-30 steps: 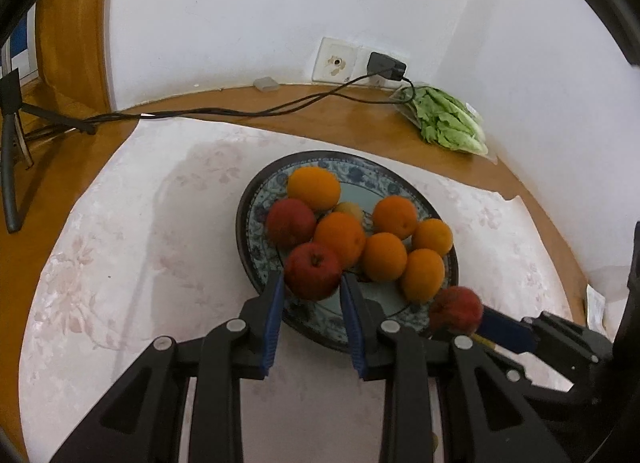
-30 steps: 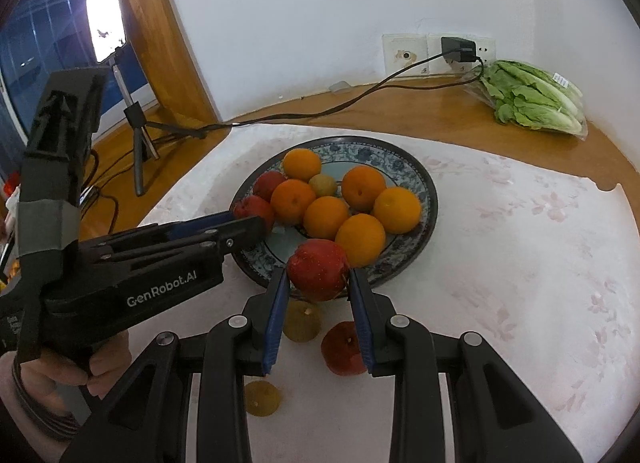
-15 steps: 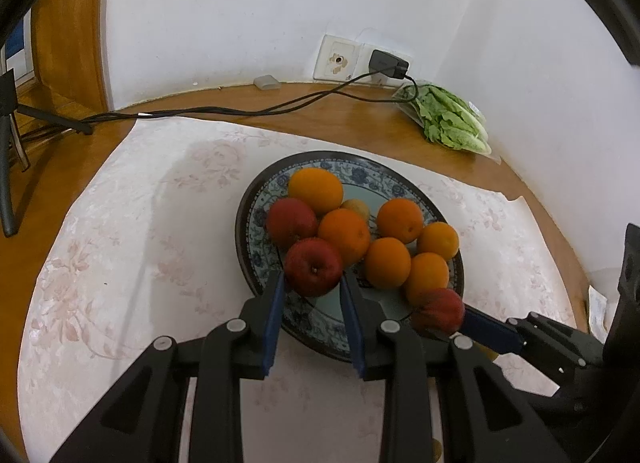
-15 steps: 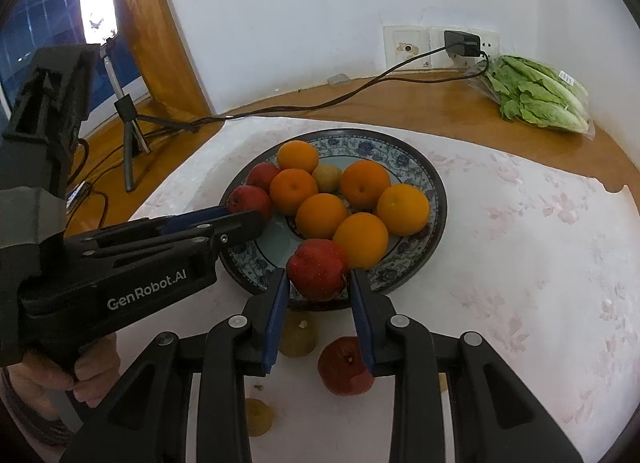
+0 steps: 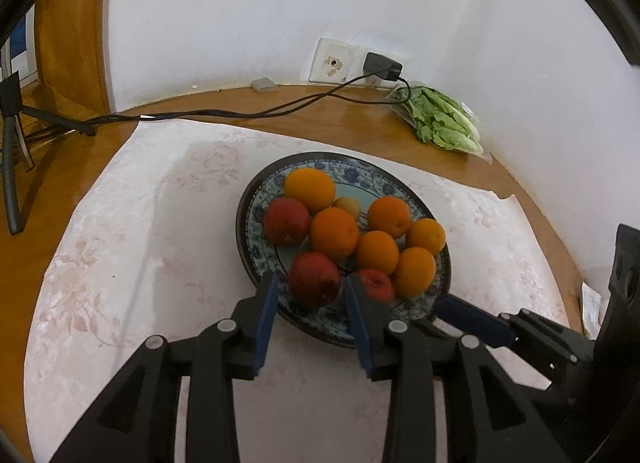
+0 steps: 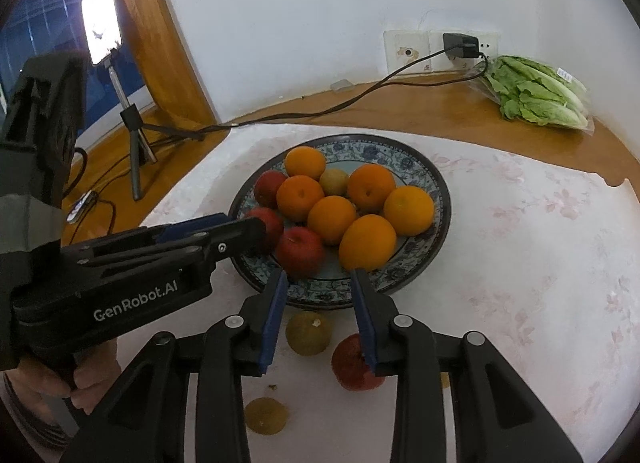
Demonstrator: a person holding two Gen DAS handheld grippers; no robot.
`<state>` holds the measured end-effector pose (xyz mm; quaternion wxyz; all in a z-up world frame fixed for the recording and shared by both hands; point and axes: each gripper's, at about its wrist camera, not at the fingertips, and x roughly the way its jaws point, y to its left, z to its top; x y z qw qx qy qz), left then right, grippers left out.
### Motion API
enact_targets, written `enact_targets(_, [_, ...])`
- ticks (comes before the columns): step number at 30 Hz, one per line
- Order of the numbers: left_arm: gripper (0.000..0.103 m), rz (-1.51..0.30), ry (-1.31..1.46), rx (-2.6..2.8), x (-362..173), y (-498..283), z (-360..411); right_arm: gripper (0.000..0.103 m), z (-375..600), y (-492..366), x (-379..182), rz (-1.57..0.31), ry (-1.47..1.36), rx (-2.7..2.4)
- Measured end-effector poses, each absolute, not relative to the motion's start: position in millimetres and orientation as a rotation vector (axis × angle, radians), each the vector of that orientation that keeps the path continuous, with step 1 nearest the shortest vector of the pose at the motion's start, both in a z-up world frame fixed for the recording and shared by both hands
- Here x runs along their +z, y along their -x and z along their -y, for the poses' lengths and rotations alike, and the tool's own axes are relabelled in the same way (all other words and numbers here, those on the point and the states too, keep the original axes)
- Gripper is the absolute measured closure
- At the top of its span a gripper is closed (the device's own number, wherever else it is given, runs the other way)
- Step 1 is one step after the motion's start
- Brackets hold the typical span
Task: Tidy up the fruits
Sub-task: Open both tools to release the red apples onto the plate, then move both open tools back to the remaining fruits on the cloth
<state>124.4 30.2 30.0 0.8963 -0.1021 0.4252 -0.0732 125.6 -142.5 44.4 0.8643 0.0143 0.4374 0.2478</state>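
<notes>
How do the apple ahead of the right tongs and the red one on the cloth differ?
The plate apple sits on the plate; the cloth apple lies off it. The plate apple shows fully; the right gripper partly hides the cloth apple. Both are red.

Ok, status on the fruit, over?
Left claw around a red apple on the plate, grip unclear. Right claw open, second apple just ahead. Loose apple, two brown fruits off-plate.

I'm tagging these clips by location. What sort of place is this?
Probably a room in a home: a wooden table in a white-walled corner, a patterned plate of fruit, bagged lettuce, and a wall socket with a charger.
</notes>
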Motion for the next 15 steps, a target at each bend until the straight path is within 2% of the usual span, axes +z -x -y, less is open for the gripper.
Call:
enact_targets(7, [0.061, -0.871, 0.194, -0.165, 43, -107, -24, 0.065, 158, -108, 58, -0.889, -0.074, 0.493])
enact_targets(15, [0.06, -0.888, 0.186, -0.191, 51, -83, -13, 0.061, 180, -86, 63, -0.884, -0.098, 0.458])
